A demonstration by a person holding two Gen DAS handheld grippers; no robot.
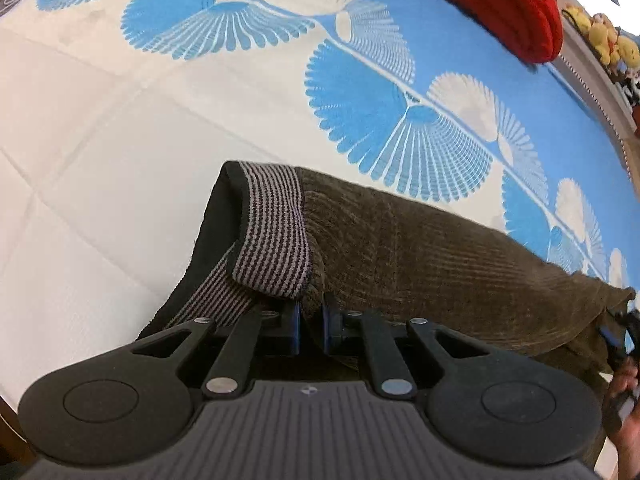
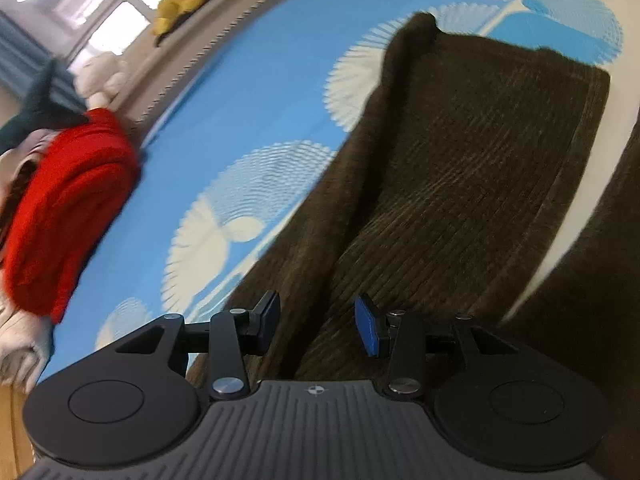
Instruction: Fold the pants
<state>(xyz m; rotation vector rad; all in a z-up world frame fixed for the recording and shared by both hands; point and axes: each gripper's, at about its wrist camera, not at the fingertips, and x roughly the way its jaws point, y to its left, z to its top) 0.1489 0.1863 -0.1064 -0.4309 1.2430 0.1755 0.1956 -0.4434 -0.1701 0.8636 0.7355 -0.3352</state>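
- The brown corduroy pants [image 1: 420,248] lie on a blue-and-white patterned sheet [image 1: 120,128]; in the left wrist view their long axis runs from the striped waistband [image 1: 276,236] at centre left away to the right edge.
- The waistband is turned over, showing its dark inner side, and it points to the left in that view.
- The left gripper [image 1: 311,328] has its blue pads nearly together, pinched on a ridge of corduroy just under the waistband; the pants spread away from it to the far side and to the right.
- The left wrist view alone shows the waistband, a red garment [image 1: 500,4] at the far right, and at the right edge a glimpse of the other gripper with part of a hand [image 1: 624,396].
- The right wrist view alone shows the leg end: one pant leg [image 2: 480,152] runs from near the tool up to a hemmed end at the far right.
- The right gripper [image 2: 318,326] stands partly open, its pads apart above the leg fabric; whether they touch the cloth cannot be told.
- This view is motion-blurred; the red garment sits at the left on a pale folded pile [image 2: 20,344].
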